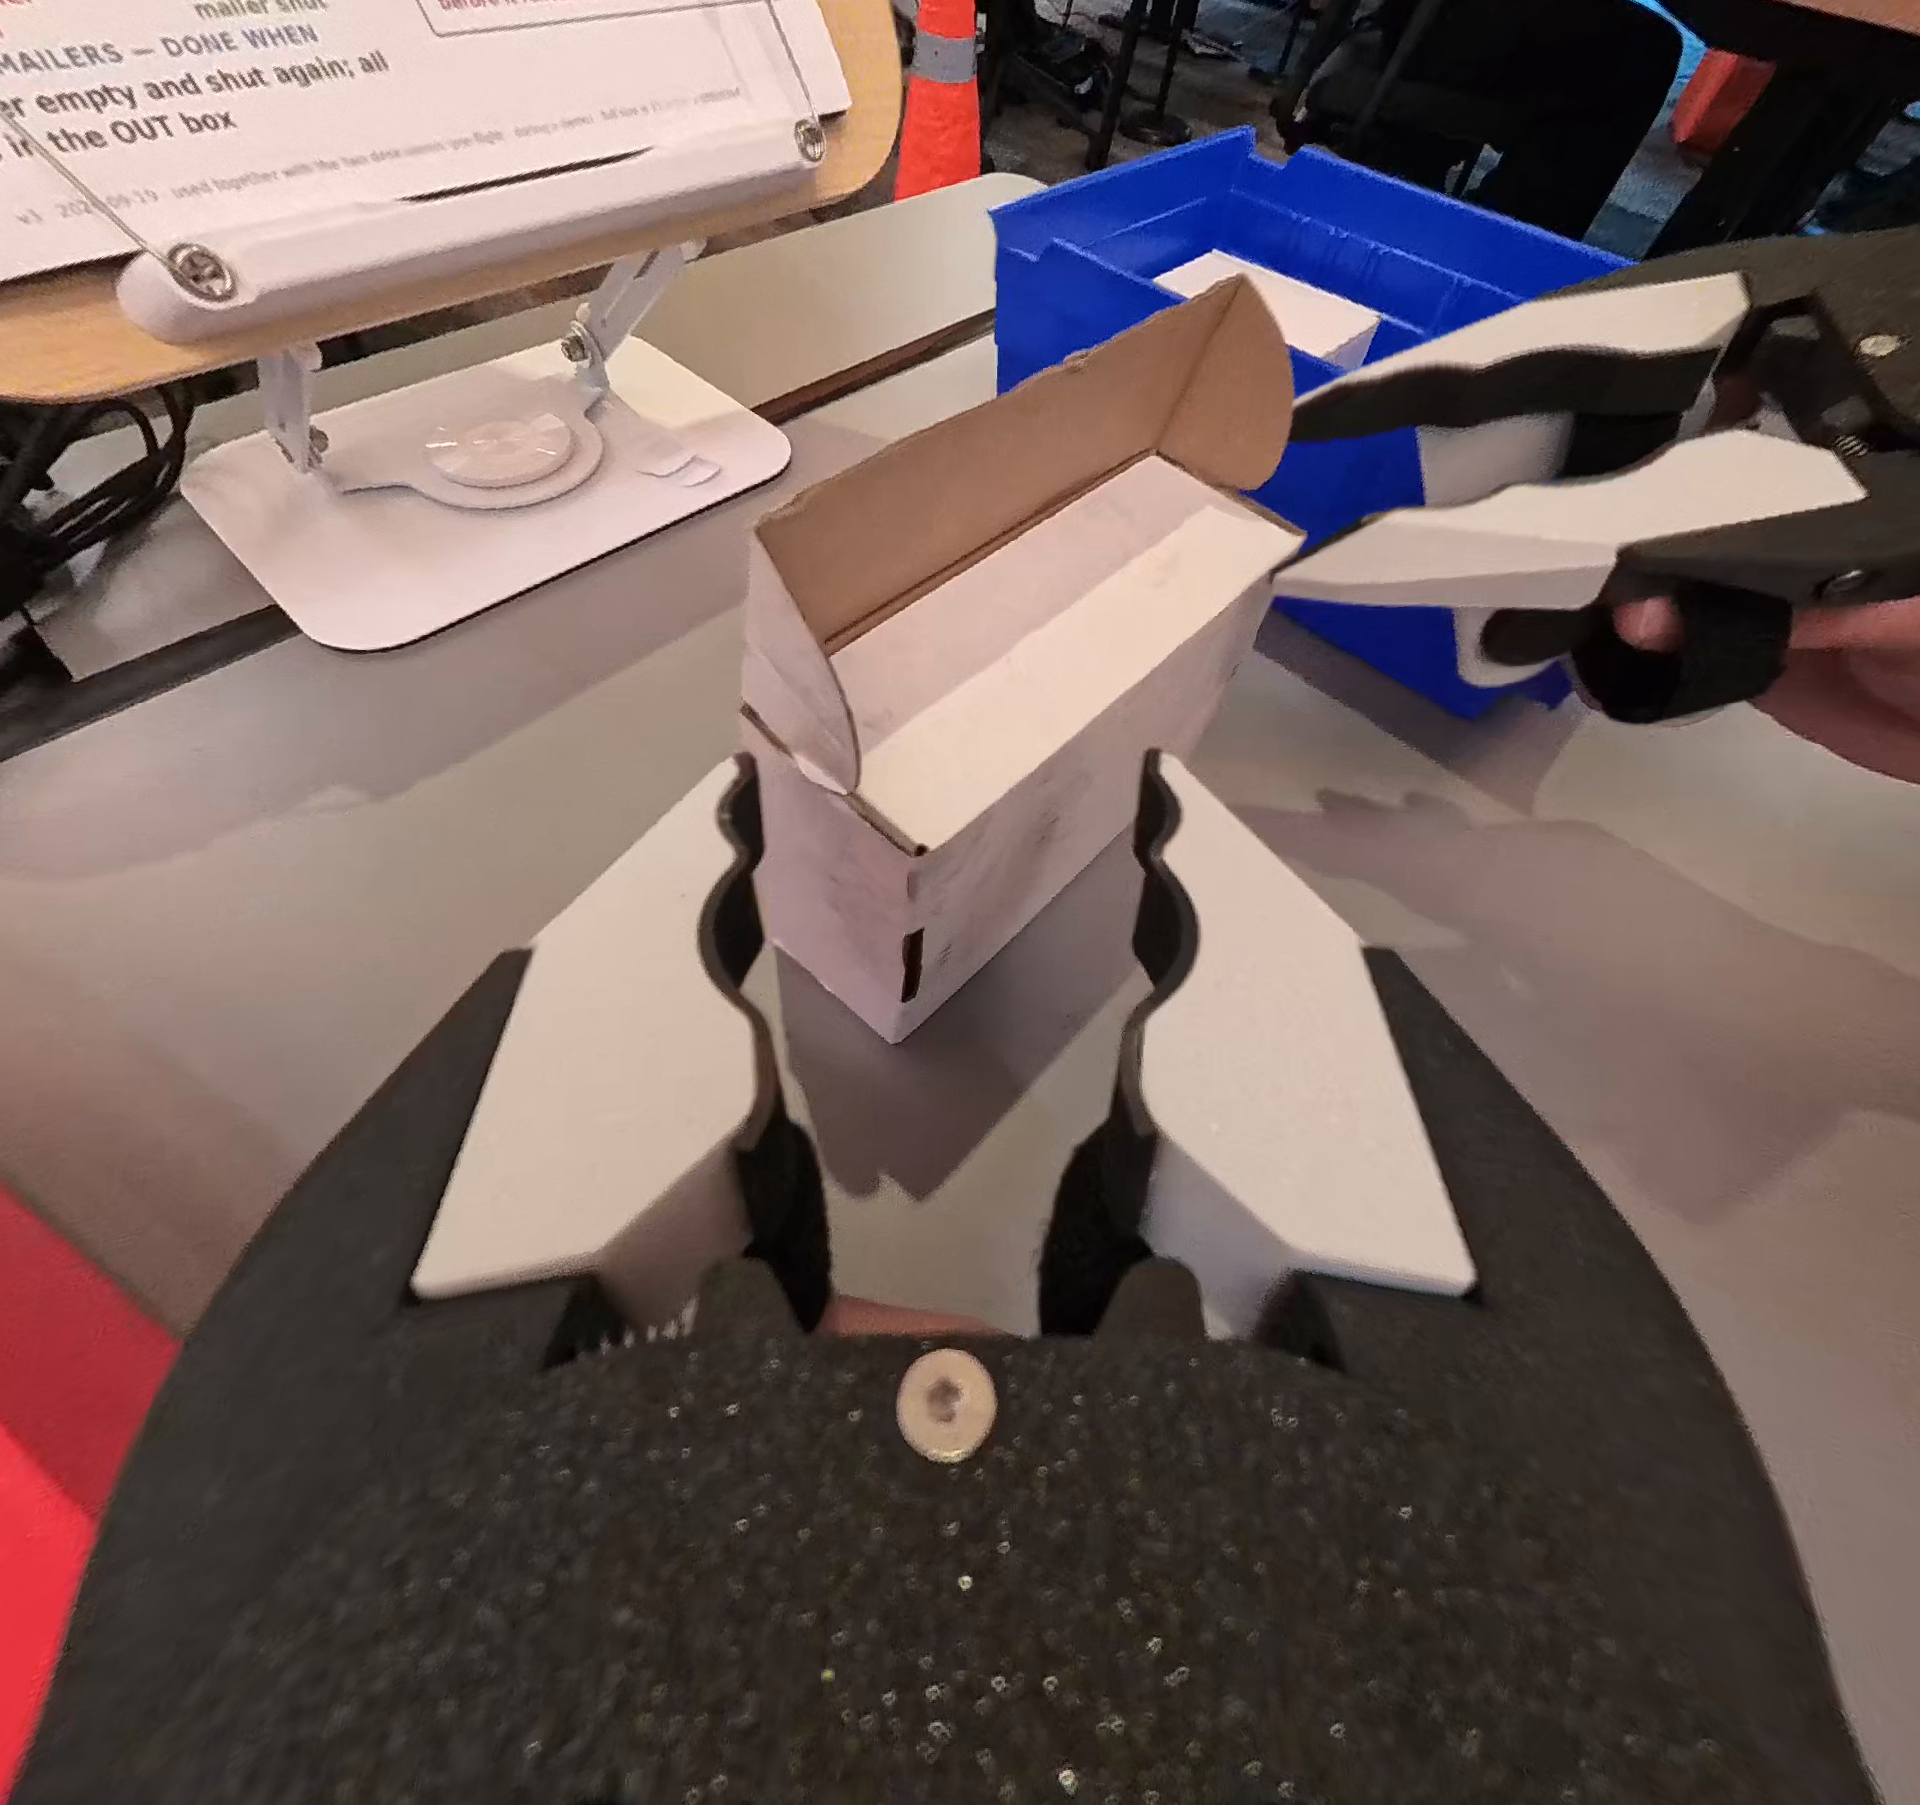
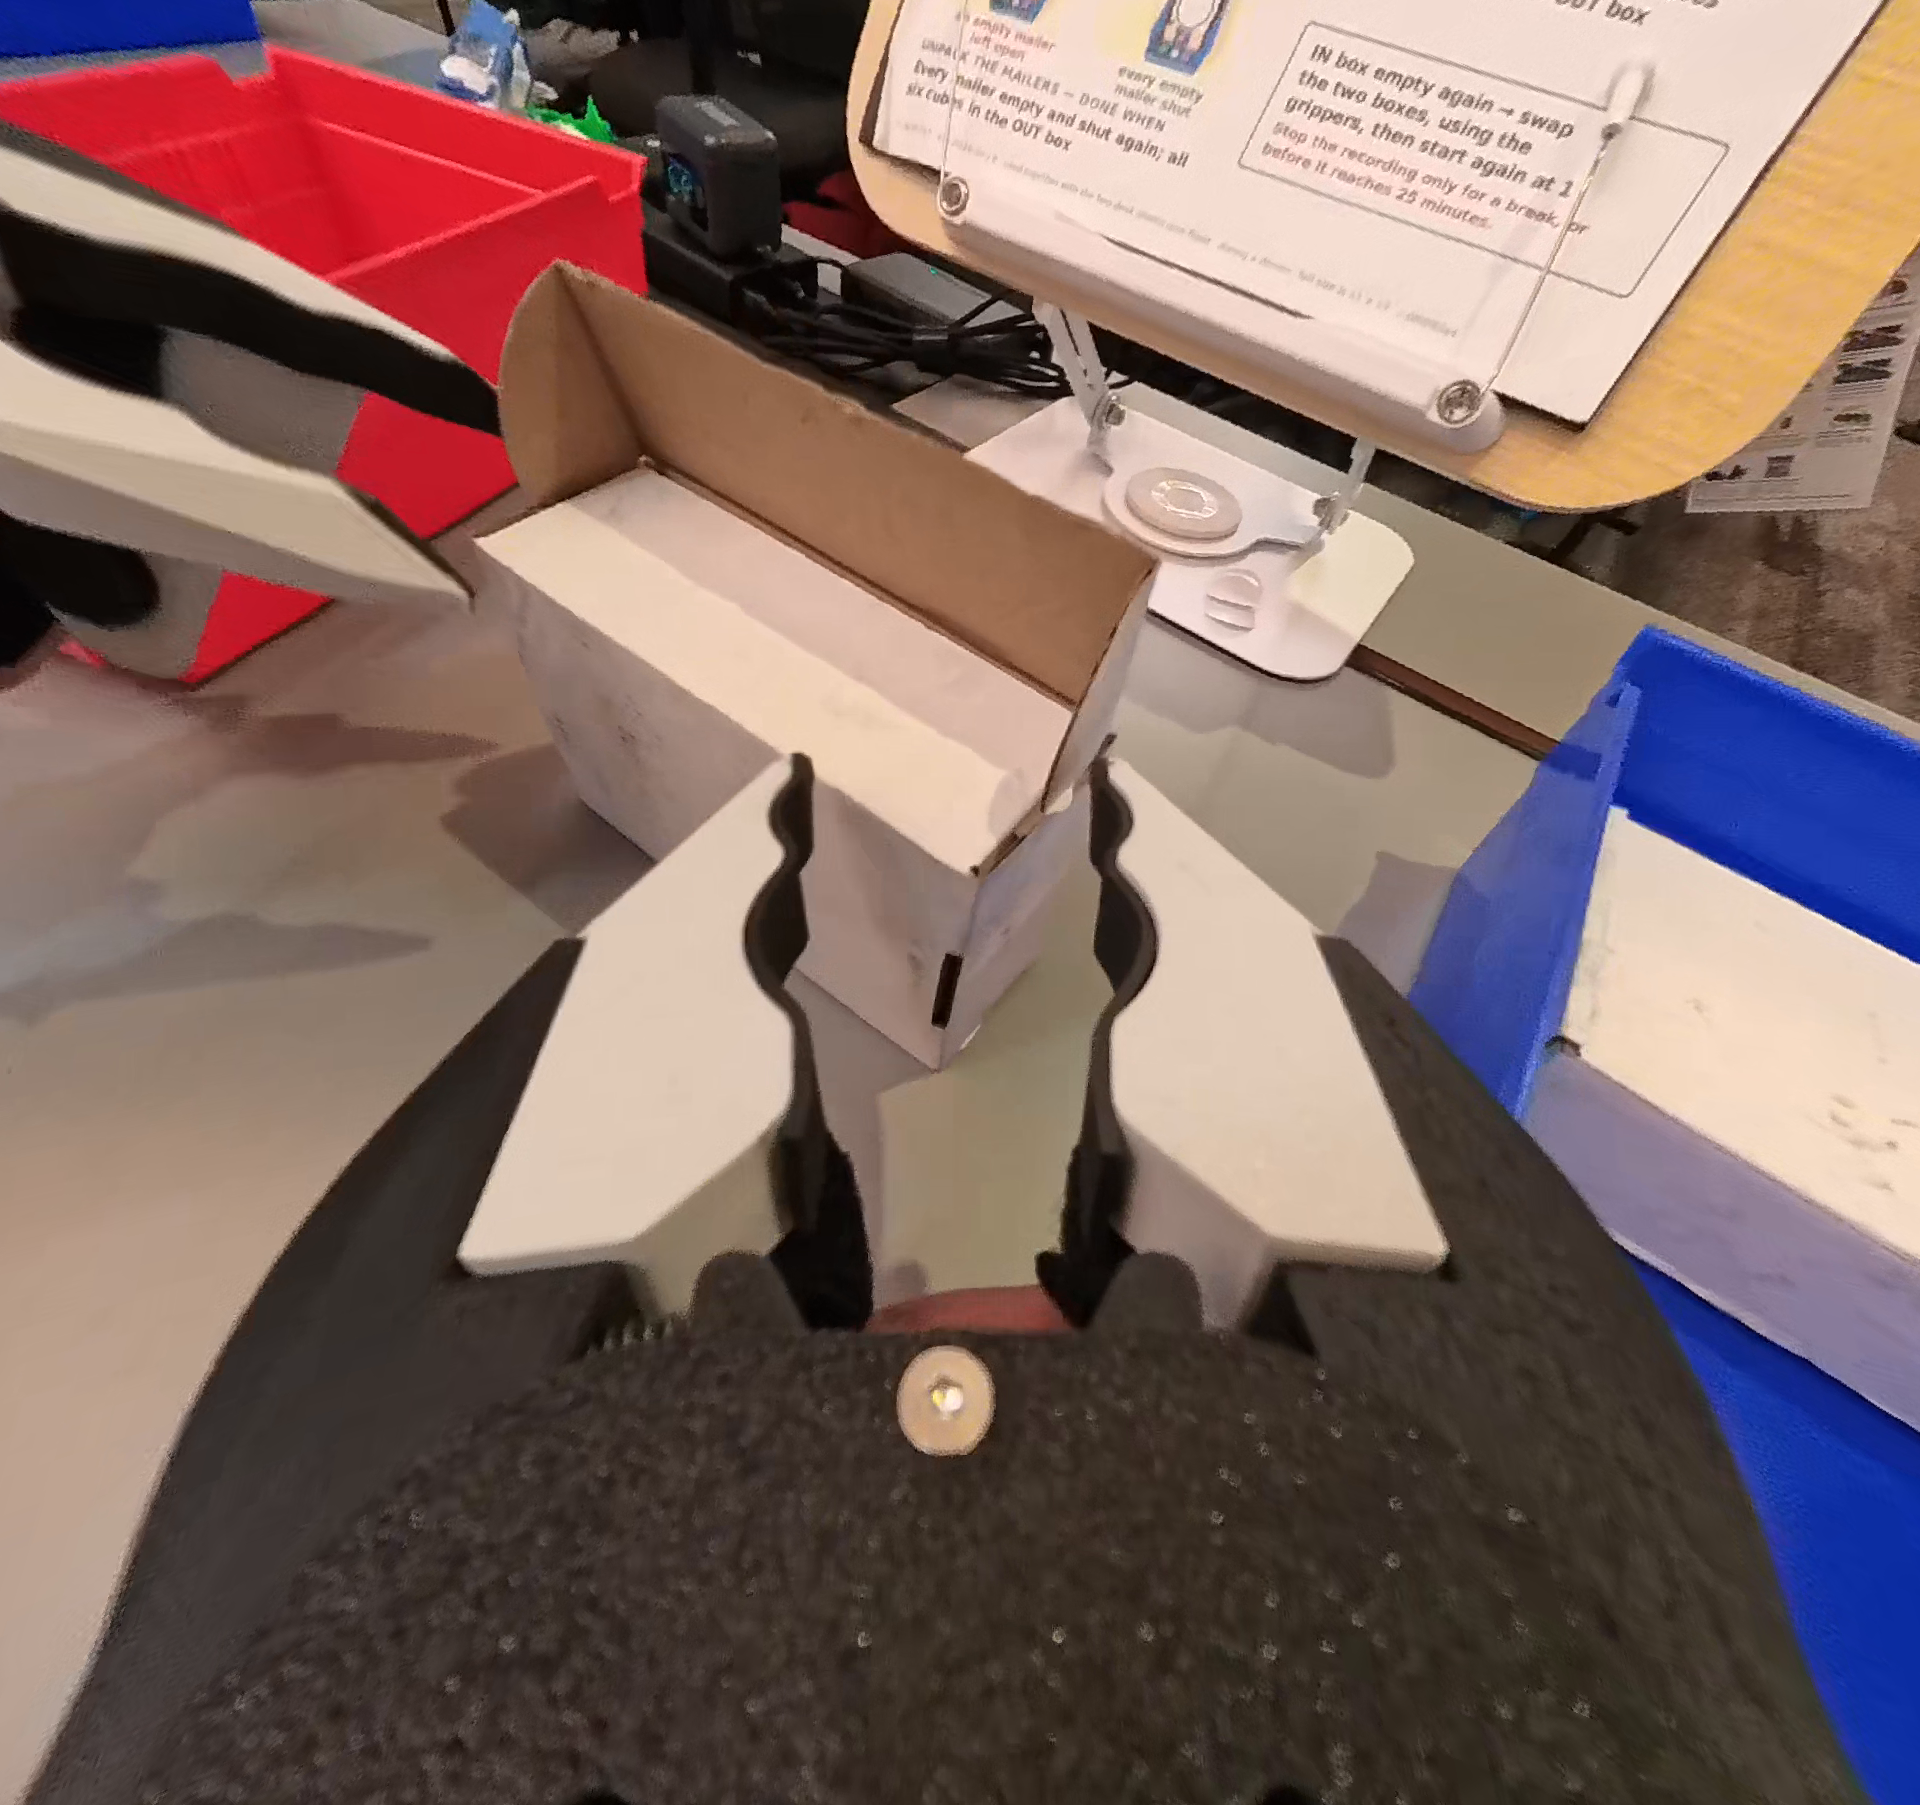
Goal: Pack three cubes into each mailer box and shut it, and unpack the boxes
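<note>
A white mailer box (image 1: 997, 716) stands on the grey table (image 1: 312, 924) with its brown-lined lid (image 1: 987, 467) raised. No cubes show inside it. My left gripper (image 1: 948, 789) is open, its fingertips on either side of the box's near end. The right gripper (image 1: 1288, 498) shows at the box's far end. In the right wrist view the box (image 2: 727, 675) has its near end between the tips of my open right gripper (image 2: 948, 789). The left gripper (image 2: 473, 498) straddles the far end there. Whether the pads press on the walls I cannot tell.
A blue bin (image 1: 1091, 301) behind the box holds a second, shut white mailer (image 1: 1278, 311); both show at the right in the right wrist view (image 2: 1507, 924). A red bin (image 2: 395, 186) stands on the other side. An instruction sheet on a white stand (image 1: 488, 498) is at the back, and black cables (image 2: 914, 321).
</note>
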The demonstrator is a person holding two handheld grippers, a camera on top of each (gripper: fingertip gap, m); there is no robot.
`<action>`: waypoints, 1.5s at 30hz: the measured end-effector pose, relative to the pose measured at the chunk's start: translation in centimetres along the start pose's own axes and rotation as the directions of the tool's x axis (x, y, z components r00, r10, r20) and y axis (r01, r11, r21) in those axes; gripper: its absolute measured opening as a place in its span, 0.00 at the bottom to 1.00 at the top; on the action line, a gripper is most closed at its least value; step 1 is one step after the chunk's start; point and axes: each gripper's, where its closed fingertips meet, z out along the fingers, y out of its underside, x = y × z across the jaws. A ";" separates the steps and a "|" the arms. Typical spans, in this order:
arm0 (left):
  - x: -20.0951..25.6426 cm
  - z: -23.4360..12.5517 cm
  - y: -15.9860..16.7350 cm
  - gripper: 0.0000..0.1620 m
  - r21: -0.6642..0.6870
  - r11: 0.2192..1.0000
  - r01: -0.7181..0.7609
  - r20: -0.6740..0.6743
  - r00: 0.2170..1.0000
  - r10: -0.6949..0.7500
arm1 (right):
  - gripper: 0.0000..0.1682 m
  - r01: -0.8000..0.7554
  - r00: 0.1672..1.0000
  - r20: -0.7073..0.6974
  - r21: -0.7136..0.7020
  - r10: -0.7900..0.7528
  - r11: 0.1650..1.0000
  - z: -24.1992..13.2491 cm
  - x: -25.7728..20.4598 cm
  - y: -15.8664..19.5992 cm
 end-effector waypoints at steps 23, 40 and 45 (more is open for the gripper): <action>-0.4 2.7 2.7 0.42 -0.069 0.997 0.030 0.056 0.998 -0.026 | 0.29 0.109 0.992 -0.049 -0.075 -0.113 0.991 -2.7 2.3 -2.5; 2.1 3.9 1.8 0.67 0.102 0.977 0.189 -0.213 0.963 -0.164 | 0.24 0.036 0.981 0.196 -0.242 0.013 0.970 1.6 -10.3 -3.2; 2.7 3.4 2.4 0.44 0.114 0.985 0.131 -0.208 0.972 -0.105 | 0.25 -0.041 0.988 0.131 -0.315 0.087 0.948 3.4 -10.7 -3.1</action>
